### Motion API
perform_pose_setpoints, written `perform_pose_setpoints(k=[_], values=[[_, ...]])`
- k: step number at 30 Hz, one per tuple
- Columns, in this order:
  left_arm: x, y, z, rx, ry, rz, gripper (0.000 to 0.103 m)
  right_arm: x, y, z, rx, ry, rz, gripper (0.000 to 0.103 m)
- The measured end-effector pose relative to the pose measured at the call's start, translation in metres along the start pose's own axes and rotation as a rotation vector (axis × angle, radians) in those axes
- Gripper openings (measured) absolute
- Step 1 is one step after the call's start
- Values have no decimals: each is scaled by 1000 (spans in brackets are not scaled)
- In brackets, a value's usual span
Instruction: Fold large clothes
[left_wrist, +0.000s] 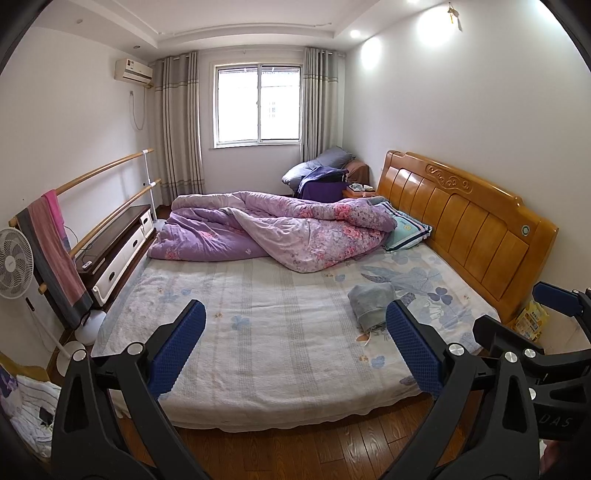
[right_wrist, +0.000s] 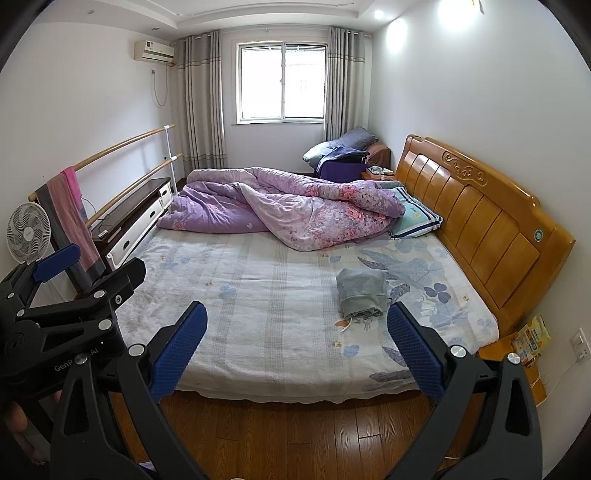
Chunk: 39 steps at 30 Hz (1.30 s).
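Observation:
A folded grey garment (left_wrist: 371, 303) lies on the bed's right half, near the headboard; it also shows in the right wrist view (right_wrist: 362, 291). My left gripper (left_wrist: 295, 332) is open and empty, held above the floor at the bed's near side. My right gripper (right_wrist: 295, 332) is open and empty beside it, also short of the bed. The right gripper shows at the right edge of the left wrist view (left_wrist: 554, 299), and the left gripper at the left edge of the right wrist view (right_wrist: 59, 258). Neither touches the garment.
The bed (left_wrist: 258, 325) has a pale floral sheet. A crumpled purple quilt (left_wrist: 266, 232) and a pillow (left_wrist: 406, 230) lie at its far side. A wooden headboard (left_wrist: 461, 221) stands right. A fan (left_wrist: 14, 262), towel rail (left_wrist: 55, 254) and low cabinet (left_wrist: 118, 247) stand left. Wood floor (left_wrist: 295, 450) lies below.

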<state>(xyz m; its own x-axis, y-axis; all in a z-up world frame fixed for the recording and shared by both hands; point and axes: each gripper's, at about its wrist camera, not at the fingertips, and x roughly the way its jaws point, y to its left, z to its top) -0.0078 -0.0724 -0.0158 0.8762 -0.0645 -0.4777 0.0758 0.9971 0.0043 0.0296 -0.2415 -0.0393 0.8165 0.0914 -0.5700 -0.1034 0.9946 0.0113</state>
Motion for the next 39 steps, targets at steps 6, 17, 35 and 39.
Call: perform_pose_setpoints(k=[6,17,35,39], values=[[1,0,0,-4,4,-1,98,1,-3,2,0,0,2,94],[9,-3,1,-9,18,-7,98,3,-4,2,-2,1,3,94],[11,-6,0,-6,22,1,98,3,-11,7,0,8,9,94],[10,-5,0,-5,22,0,98,4,-12,7,0,9,10,94]])
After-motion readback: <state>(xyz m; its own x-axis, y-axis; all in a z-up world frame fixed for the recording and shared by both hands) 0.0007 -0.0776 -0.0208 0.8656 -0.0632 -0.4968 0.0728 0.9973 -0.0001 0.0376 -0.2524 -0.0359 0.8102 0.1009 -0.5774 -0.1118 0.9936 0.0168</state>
